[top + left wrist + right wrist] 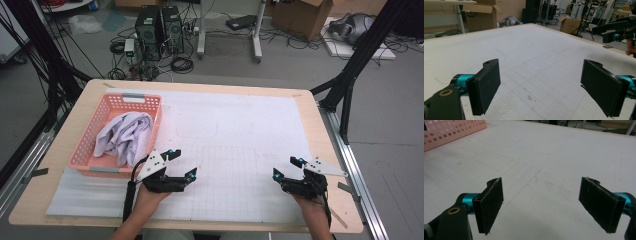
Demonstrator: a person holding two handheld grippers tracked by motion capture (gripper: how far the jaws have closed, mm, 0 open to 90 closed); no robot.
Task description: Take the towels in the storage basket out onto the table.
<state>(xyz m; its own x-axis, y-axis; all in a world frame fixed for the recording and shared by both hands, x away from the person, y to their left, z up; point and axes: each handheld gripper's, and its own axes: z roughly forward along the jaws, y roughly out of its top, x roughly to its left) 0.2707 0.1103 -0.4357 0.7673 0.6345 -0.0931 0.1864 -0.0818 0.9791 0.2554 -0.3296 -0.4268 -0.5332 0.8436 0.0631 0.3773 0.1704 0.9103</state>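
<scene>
A pink perforated basket [150, 107] sits at the table's left, with crumpled white cloth [125, 136] piled inside. My left gripper [182, 163] hovers open just right of the basket's near corner, jaws wide with nothing between them; its pads [486, 86] frame bare gridded mat. My right gripper [287, 167] is open near the table's right front, also holding nothing, and its pads [491, 202] look across the mat toward the basket [451, 132]. The right gripper also appears far off [617, 37] in the left gripper view.
A white gridded mat [240, 135] covers most of the wooden table [320, 125]. Black frame posts stand at both sides. Beyond the far edge are computer towers [160, 30], cables, cardboard boxes [305, 17] and a desk leg on the floor.
</scene>
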